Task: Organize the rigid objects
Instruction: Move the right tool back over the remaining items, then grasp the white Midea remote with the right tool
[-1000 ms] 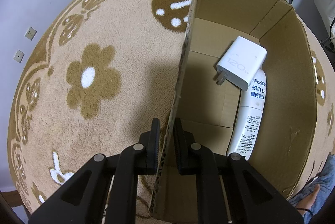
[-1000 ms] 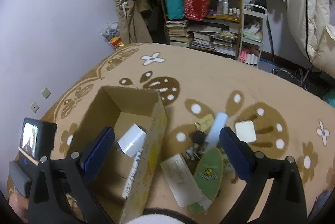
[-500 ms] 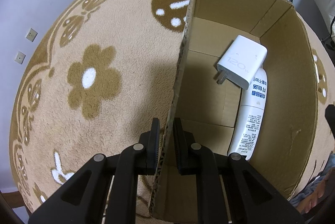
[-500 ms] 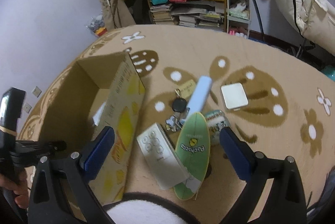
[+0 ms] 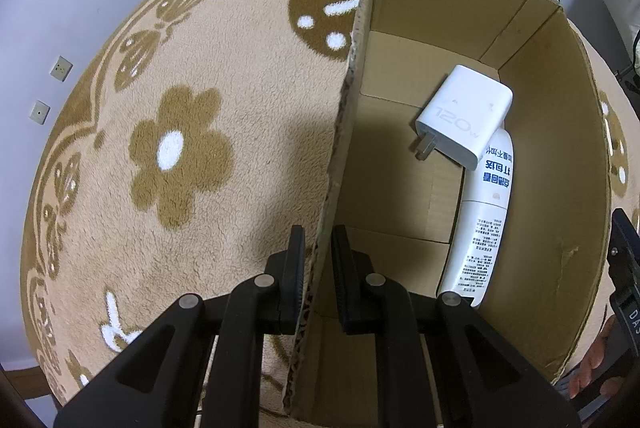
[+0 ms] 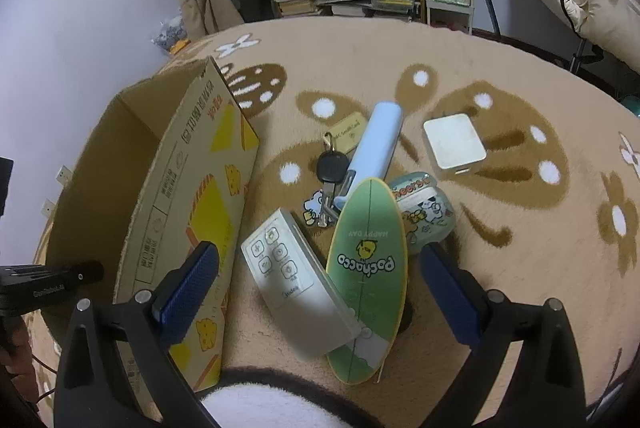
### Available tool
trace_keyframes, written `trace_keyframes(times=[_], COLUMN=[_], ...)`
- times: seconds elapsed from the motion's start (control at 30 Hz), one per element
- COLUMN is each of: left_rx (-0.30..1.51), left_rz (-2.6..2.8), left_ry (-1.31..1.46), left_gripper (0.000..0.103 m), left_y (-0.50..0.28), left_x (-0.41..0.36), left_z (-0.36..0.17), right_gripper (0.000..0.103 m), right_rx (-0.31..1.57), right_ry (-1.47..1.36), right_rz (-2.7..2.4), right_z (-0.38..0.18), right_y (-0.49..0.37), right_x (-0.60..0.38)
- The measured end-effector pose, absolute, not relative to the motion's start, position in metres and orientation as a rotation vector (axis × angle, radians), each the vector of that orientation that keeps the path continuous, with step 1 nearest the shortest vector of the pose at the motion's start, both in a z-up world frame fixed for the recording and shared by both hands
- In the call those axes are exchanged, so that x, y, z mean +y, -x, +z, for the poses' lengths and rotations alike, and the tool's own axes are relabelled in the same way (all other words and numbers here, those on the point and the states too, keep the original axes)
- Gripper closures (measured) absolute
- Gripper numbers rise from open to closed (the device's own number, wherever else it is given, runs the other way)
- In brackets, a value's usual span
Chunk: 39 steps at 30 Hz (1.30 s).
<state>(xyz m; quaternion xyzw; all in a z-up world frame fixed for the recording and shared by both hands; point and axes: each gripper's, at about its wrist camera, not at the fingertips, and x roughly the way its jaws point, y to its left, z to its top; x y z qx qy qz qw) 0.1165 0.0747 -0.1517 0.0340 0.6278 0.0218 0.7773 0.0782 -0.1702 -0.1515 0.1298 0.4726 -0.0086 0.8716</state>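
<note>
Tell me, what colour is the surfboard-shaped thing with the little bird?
Green, with a yellow rim: the surfboard-shaped thing shows best in the right wrist view.

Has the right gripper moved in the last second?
Yes. The right gripper has swung rightward off the cardboard box, and now hangs open above the white remote and green board.

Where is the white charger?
In the left wrist view, the charger lies inside the box, near its far right corner, resting on the top end of a white bottle.

rug [image 5: 192, 28]: beige, brown flowers | box [image 6: 192, 196]: brown, yellow print | charger [image 5: 466, 120]: white | board [image 6: 370, 268]: green
</note>
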Motion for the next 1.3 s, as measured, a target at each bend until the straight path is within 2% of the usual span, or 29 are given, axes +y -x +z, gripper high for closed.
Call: trace_keyframes(times=[0.37, 0.5, 0.6, 0.73, 0.83, 1.13, 1.3], left_rx=[1.358, 1.359, 1.360, 1.360, 1.360, 1.360, 1.360], left_rz=[0.047, 0.046, 0.046, 0.047, 0.047, 0.049, 0.049], left_ry=[-0.073, -0.071, -0.071, -0.072, -0.072, -0.073, -0.077], left_gripper=[0.090, 0.090, 0.090, 0.090, 0.090, 0.089, 0.089], left_y=[-0.117, -0.117, -0.118, -0.118, -0.118, -0.118, -0.118], left_x=[0.075, 0.076, 0.076, 0.076, 0.076, 0.076, 0.074], left_z=[-0.152, -0.152, -0.152, -0.152, -0.152, -0.152, -0.154], right_gripper=[0.001, 0.023, 0.035, 0.044, 0.055, 0.055, 0.054], right_rx=[0.986, 1.015, 1.044, 1.054, 1.067, 1.088, 1.092], right_ry=[-0.287, -0.278, -0.286, -0.248, -0.266, -0.128, -0.140], right_rz=[0.032, 0.065, 0.091, 0.111, 0.120, 0.141, 0.140], right_z=[-0.160, -0.166, -0.173, -0.176, -0.182, -0.192, -0.192], right_y=[-0.080, -0.084, -0.086, -0.086, -0.086, -0.079, -0.075], right_x=[-0.169, -0.167, -0.165, -0.158, -0.154, -0.125, -0.126])
